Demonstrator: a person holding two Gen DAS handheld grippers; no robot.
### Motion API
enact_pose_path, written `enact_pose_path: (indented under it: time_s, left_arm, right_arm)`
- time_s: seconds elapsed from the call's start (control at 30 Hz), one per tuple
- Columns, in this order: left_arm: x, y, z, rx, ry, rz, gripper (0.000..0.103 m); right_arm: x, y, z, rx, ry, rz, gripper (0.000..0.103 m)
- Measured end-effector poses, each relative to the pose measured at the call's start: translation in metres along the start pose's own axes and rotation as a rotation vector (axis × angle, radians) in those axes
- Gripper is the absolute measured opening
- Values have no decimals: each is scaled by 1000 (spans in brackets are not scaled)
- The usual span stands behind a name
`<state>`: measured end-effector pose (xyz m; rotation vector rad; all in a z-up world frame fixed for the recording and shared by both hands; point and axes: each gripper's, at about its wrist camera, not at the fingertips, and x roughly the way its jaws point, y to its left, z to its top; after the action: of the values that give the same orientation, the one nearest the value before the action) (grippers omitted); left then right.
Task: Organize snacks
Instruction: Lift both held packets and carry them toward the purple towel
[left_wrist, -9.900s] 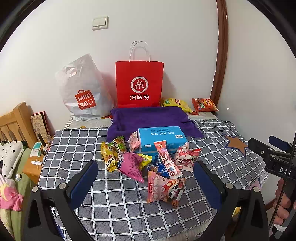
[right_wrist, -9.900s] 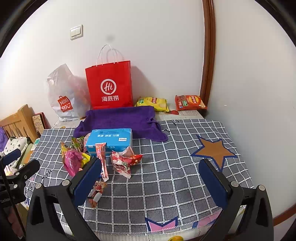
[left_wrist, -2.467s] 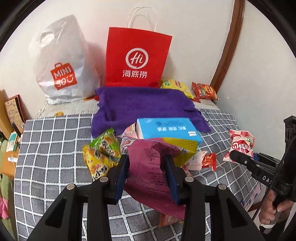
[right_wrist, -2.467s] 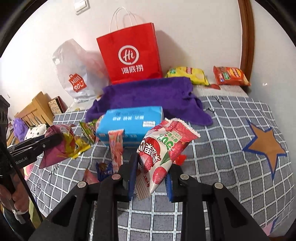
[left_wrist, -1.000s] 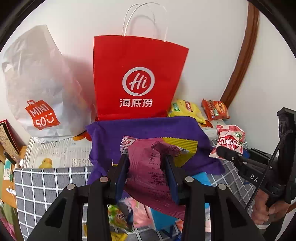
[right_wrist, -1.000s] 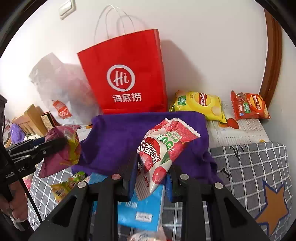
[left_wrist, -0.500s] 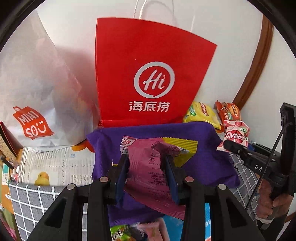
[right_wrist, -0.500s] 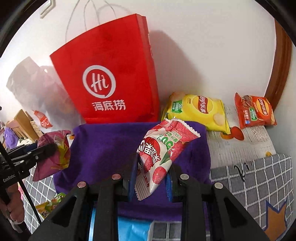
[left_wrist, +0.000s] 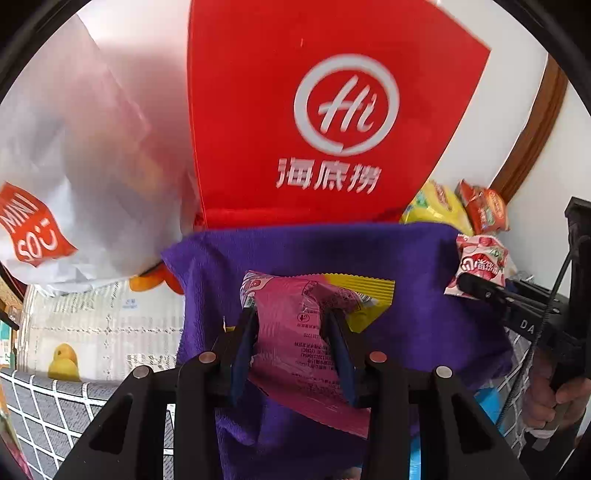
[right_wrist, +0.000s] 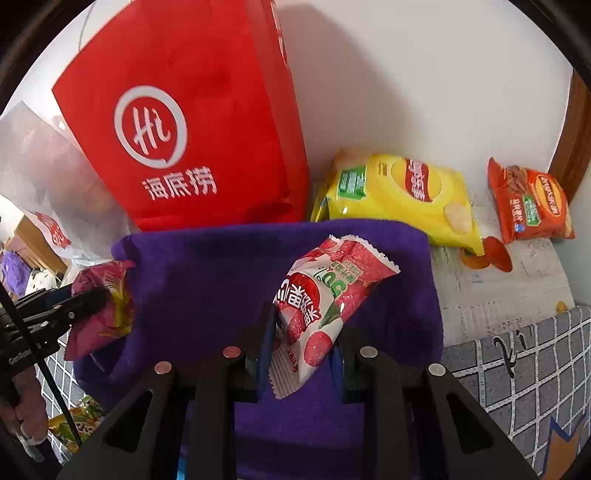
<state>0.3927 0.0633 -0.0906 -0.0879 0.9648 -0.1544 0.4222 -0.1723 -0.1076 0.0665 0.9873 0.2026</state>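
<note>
- Left claw (left_wrist: 291, 343): clamped on a magenta snack packet (left_wrist: 295, 332) of crinkled foil with a yellow serrated seal at 1 o'clock. The packet's lower edge hides the surface below it; its small print is too fine to read.
- Right claw (right_wrist: 301, 347): clamped on a red-and-white strawberry packet (right_wrist: 325, 299), glossy, with zigzag-cut ends, tilted toward 1 o'clock. The part between the pads is hidden.
- Both packets hang over a purple towel (right_wrist: 207, 280) of soft, napped cloth; whether either touches it cannot be told.
- Red paper bag (left_wrist: 314, 110): stiff and flat-faced, with a white circular logo, standing at 12 o'clock behind the towel. Its top and handles are cut off by the frame.
- White plastic bag (left_wrist: 74, 166): translucent and blurred at 10 o'clock; its orange label is only partly in view.
- Yellow chip bag (right_wrist: 399, 195) and orange chip bag (right_wrist: 528, 203): puffed foil pillows lying at 1 to 2 o'clock against the wall, well apart from the claws.
- Grey checked cover (right_wrist: 524, 373): seen only at the lower corners.
- A person's hand (left_wrist: 554, 402) is partly visible at 4 o'clock in the left view.
</note>
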Motion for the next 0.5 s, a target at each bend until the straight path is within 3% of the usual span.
enact_pose_path:
  time_s: [0.5]
  left_arm:
    - [22,4,-6,-5,40,3,38]
  right_arm:
    - [32,-9,-9,16,91,-15,28]
